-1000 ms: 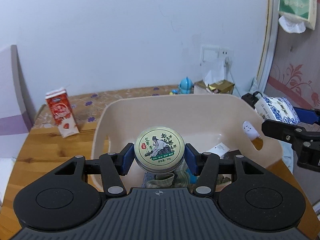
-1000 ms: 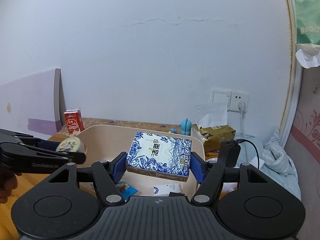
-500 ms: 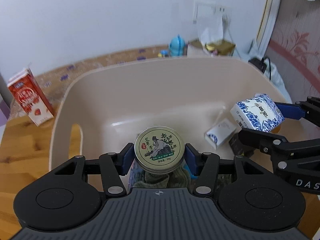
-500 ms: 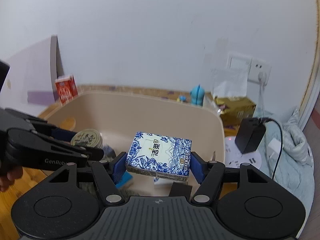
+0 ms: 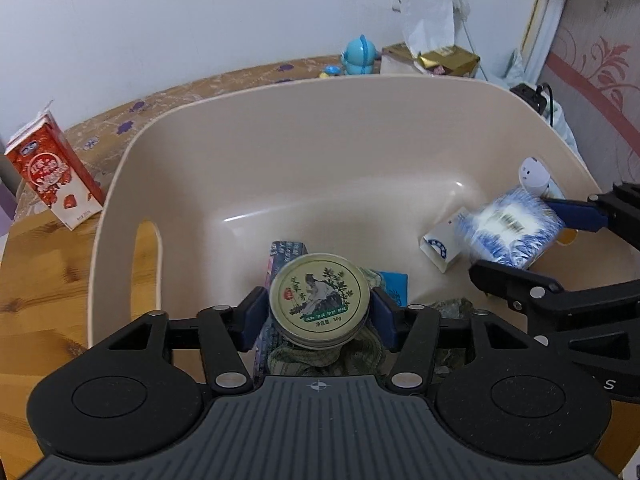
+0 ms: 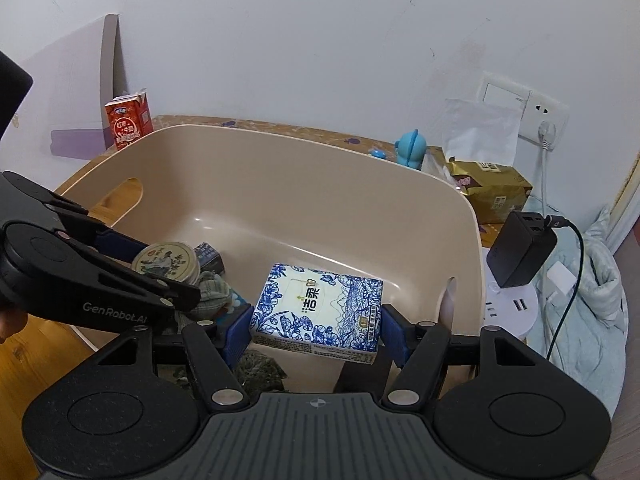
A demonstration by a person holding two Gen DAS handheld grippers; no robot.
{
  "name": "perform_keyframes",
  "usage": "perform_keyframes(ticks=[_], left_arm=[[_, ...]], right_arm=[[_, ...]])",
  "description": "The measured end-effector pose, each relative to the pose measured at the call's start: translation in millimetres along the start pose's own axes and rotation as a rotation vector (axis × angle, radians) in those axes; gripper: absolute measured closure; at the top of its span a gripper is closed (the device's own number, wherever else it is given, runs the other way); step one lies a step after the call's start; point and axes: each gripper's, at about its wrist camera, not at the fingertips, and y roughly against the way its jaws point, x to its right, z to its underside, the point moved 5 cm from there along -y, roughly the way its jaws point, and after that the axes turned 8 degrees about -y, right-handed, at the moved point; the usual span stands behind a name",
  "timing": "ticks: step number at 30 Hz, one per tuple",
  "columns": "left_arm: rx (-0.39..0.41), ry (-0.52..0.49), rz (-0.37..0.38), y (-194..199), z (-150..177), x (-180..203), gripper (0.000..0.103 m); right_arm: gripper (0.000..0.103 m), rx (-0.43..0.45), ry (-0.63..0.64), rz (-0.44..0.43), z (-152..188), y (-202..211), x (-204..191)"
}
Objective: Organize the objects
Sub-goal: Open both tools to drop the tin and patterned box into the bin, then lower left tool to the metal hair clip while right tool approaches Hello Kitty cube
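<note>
Left gripper [image 5: 319, 312]: jaws clamped on round tin [image 5: 319, 298], centre frame, held over near end of bin [image 5: 360, 128]. Also seen at left of right view [image 6: 166, 264].
Right gripper [image 6: 316, 330]: jaws clamped on blue-and-white tissue pack [image 6: 318, 306], low centre, over bin interior; blurred at right edge of left view [image 5: 510, 228].
Bin: beige, handle slots in end walls, on wooden table [image 5: 44, 280].
Inside bin, beneath tin: dark box [image 5: 286, 252], greenish cloth [image 5: 320, 356], blue packet [image 5: 394, 284]; small white box [image 5: 442, 246] just beside tissue pack, toward right wall.
Outside bin: red carton [image 5: 52, 178], upper left, upright; blue toy [image 5: 360, 54] and gold box [image 5: 444, 58] behind far rim; black charger [image 6: 522, 248] on white power strip [image 6: 514, 308], right of bin.
</note>
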Motion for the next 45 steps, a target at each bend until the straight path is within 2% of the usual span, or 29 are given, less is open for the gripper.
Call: perform_keyframes(ticks=[1,3,7,9,15,23,30,45], left_arm=[[0.016,0.008,-0.005,3,0,-1,0.028],[0.055,0.024,-0.02,13,0,-4,0.023],[0.096,0.027,-0.039,30,0,-6,0.02],[0.121,0.03,-0.05,40,1,-7,0.019],[0.172,0.034,-0.078,68,12,-5,0.018],[0.205,0.058,-0.099,96,38,-1,0.018],[0.194,0.084,-0.109,106,68,1,0.018],[0.12,0.097,-0.089,61,117,2,0.017]], right_arm=[[0.031,0.004,-0.004,0.002,0,1,0],[0.029,0.016,-0.017,0.008,0,6,3],[0.022,0.058,-0.026,0.009,0,22,3],[0.012,0.092,-0.025,0.022,-1,33,2],[0.0,0.156,-0.033,0.032,5,64,-1],[0.0,0.168,-0.027,0.034,27,89,-6],[0.0,0.148,-0.024,0.023,49,97,-13],[0.0,0.059,-0.027,0.031,92,76,-14]])
